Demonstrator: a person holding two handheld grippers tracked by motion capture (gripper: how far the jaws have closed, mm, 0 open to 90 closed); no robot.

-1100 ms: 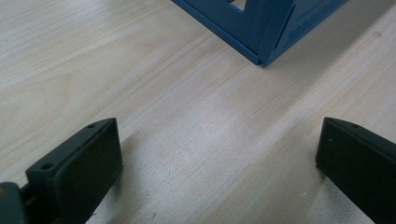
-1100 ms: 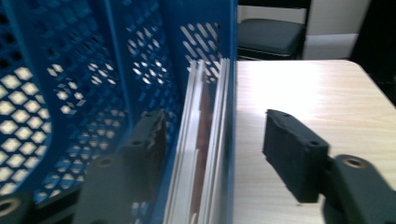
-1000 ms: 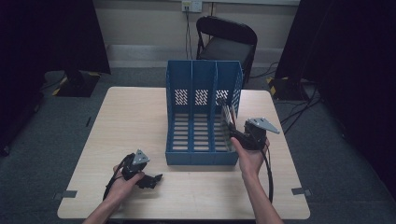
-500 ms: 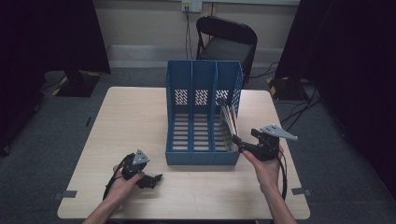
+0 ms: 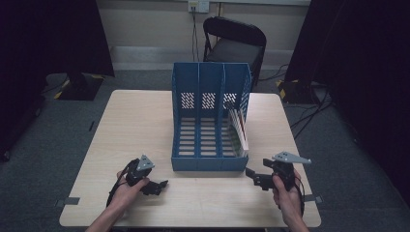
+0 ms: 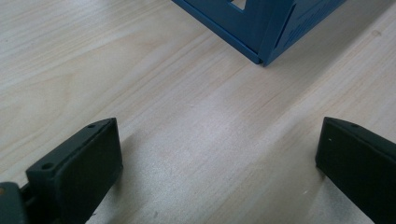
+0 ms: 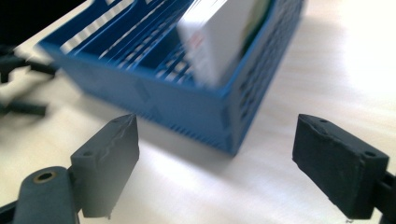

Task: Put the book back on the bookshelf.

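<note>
A blue three-slot file rack (image 5: 209, 121) stands mid-table, open side toward me. Several white books or folders (image 5: 238, 129) lean in its rightmost slot; the right gripper view shows them (image 7: 219, 32) behind the rack's low front wall (image 7: 187, 107). My right gripper (image 5: 252, 175) hovers near the rack's front right corner, jaws wide apart and empty (image 7: 217, 163). The left gripper (image 5: 159, 185) rests low over the table at the front left, open with bare wood between its jaws (image 6: 217, 163). The rack's corner (image 6: 261, 58) lies ahead of it.
The wooden table (image 5: 130, 130) has free room left of the rack and along its front edge. A black chair (image 5: 232, 43) stands behind the far edge. Cables (image 5: 309, 116) run over the grey floor at the right.
My right gripper has drawn back from the rack's right slot toward the table's front right, leaving the books in the slot. The left gripper has stayed put.
</note>
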